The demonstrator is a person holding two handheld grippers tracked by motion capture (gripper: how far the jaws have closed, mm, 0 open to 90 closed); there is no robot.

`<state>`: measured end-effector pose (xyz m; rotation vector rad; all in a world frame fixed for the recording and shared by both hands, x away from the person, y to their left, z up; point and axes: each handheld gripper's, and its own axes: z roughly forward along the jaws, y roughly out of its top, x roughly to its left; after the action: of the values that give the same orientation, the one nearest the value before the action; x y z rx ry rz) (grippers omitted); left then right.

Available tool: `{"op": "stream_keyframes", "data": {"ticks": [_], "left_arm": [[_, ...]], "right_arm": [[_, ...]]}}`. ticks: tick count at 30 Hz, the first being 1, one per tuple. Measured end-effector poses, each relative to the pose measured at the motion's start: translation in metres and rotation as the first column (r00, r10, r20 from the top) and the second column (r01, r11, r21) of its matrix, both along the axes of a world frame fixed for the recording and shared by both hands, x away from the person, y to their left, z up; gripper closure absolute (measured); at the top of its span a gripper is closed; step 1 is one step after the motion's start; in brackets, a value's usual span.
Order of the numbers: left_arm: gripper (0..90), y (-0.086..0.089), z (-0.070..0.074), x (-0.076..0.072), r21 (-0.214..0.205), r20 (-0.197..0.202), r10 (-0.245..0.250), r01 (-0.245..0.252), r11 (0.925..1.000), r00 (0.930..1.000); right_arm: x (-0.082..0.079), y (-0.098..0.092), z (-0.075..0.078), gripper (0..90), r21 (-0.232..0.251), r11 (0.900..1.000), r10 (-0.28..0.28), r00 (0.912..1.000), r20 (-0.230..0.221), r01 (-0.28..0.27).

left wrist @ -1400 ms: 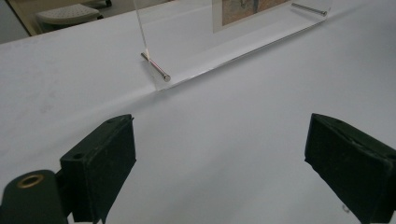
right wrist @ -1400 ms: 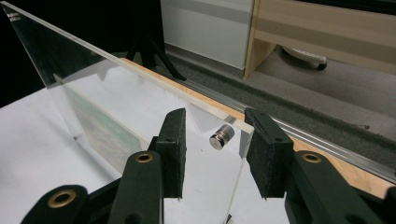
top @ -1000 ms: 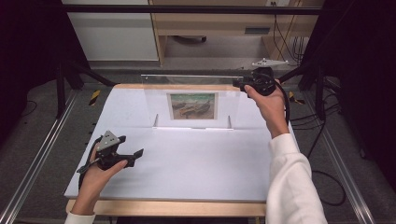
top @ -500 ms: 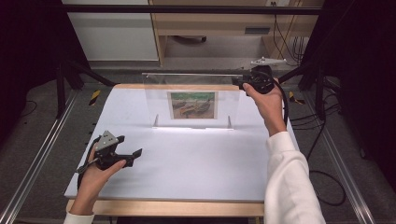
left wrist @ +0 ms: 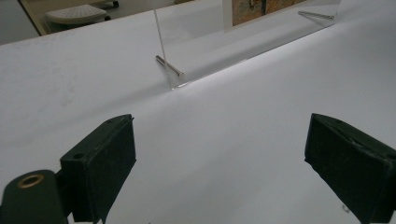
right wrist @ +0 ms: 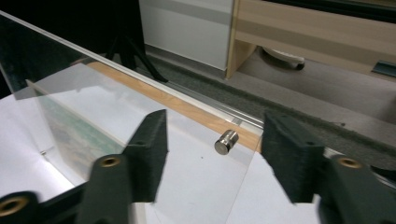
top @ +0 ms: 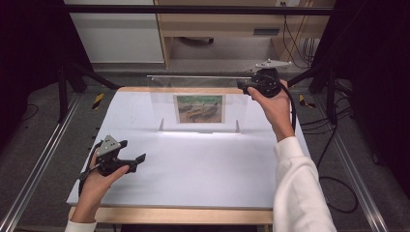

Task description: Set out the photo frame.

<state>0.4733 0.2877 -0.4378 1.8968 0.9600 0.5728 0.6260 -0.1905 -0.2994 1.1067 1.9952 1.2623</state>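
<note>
A clear acrylic picture frame (top: 198, 104) stands upright at the back of the white table (top: 203, 174), with a small landscape picture (top: 199, 108) in it. My right gripper (top: 244, 87) is at the frame's top right corner. Its jaws have just been opening, and in the right gripper view (right wrist: 212, 149) they stand apart around a small metal stud (right wrist: 225, 141) on the clear panel (right wrist: 116, 116), with neither pad touching it. My left gripper (top: 138, 162) is open near the front left, held low over the table, with nothing between its jaws (left wrist: 219, 158).
Metal pins (left wrist: 169, 66) stick out at the frame's bottom corners. A wooden strip (top: 169, 216) edges the table's front. Aluminium rails (top: 36, 164) run along both sides. A wooden cabinet (top: 217, 24) and cables (top: 333, 193) lie beyond and to the right.
</note>
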Motion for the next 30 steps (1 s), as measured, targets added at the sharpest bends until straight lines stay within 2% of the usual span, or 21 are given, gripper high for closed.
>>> {"op": "stream_keyframes", "data": {"ticks": [7, 10, 12, 15, 24, 30], "left_arm": [[8.4, 0.000, 0.000, 0.000, 0.000, -0.002, 0.001, -0.001, 1.0000, 1.0000], [8.4, 0.000, 0.001, -0.001, -0.004, 0.000, 0.005, -0.005, 1.0000, 1.0000], [8.3, 0.000, 0.001, -0.001, -0.002, -0.001, 0.006, -0.006, 1.0000, 1.0000], [8.3, 0.000, 0.001, -0.001, 0.008, -0.005, 0.003, -0.003, 1.0000, 1.0000], [6.7, -0.001, 0.002, -0.002, 0.014, -0.012, 0.014, -0.014, 0.9998, 0.9998], [6.1, -0.001, 0.001, -0.002, 0.028, -0.023, 0.019, -0.018, 0.9994, 0.9996]], "right_arm": [[-0.002, 0.005, 0.002, 18.4, -0.057, 0.9969, -0.052, 0.9981, 0.034, 0.054], [-0.005, 0.005, 0.003, 12.5, -0.076, 0.9946, -0.068, 0.9969, 0.040, 0.071], [-0.009, 0.005, 0.005, 11.0, -0.090, 0.9925, -0.079, 0.9956, 0.050, 0.083], [-0.019, 0.005, 0.007, 9.3, -0.084, 0.9911, -0.097, 0.9925, 0.074, 0.103], [-0.050, 0.003, 0.011, 6.6, -0.121, 0.9849, -0.116, 0.9904, 0.076, 0.124], [-0.071, -0.001, 0.011, 6.1, -0.119, 0.9850, -0.115, 0.9896, 0.087, 0.125]]}}
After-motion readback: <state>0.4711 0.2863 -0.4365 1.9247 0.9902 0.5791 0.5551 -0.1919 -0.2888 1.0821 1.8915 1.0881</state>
